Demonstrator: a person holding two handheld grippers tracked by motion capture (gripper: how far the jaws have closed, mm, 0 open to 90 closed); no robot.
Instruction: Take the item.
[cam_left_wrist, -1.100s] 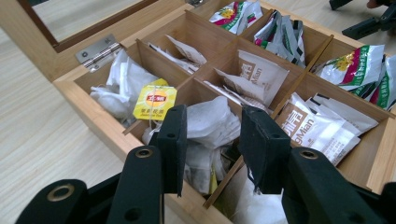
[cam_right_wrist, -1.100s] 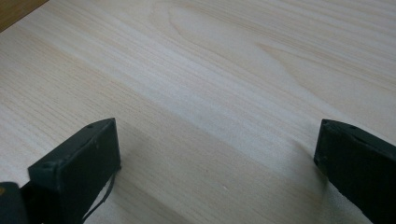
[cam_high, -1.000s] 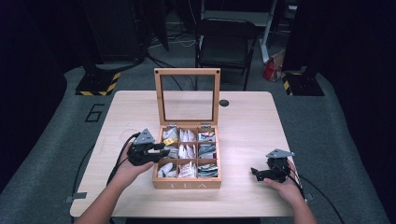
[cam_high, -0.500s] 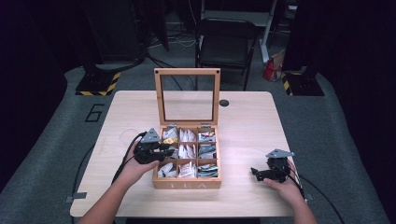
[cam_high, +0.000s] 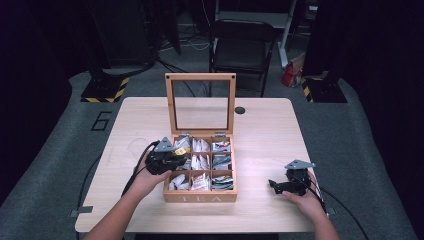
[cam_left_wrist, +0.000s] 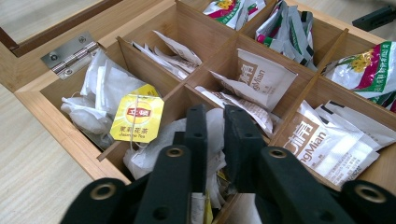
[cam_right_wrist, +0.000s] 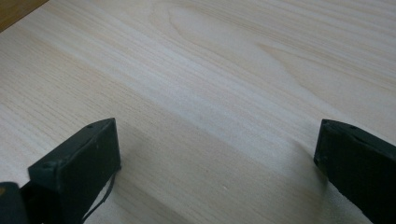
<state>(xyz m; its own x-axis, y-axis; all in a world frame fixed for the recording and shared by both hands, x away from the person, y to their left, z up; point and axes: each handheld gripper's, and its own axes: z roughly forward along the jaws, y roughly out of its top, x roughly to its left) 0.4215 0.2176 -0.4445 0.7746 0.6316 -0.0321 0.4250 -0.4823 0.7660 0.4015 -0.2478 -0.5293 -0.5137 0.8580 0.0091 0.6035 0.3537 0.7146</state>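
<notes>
A wooden tea box (cam_high: 200, 197) stands open at the table's front middle, its compartments full of tea bags. My left gripper (cam_high: 179, 160) reaches into the middle-left compartment. In the left gripper view its jaws (cam_left_wrist: 215, 116) have just been closing and now stand nearly together, pinching a white tea bag (cam_left_wrist: 149, 158) between the pads. A yellow tag (cam_left_wrist: 137, 119) on a string lies in the compartment beyond. My right gripper (cam_high: 274, 186) rests on the table right of the box, open, with bare wood between its fingers (cam_right_wrist: 215, 149).
The box's glass lid (cam_high: 201, 102) stands upright behind the compartments. A small black disc (cam_high: 240, 110) sits on the table behind the box. A black chair (cam_high: 242, 45) stands beyond the table's far edge. Cables trail from both grippers toward the front edge.
My left gripper has edged right into the box and its jaws have drawn together on the white tea bag. The right gripper has stayed put.
</notes>
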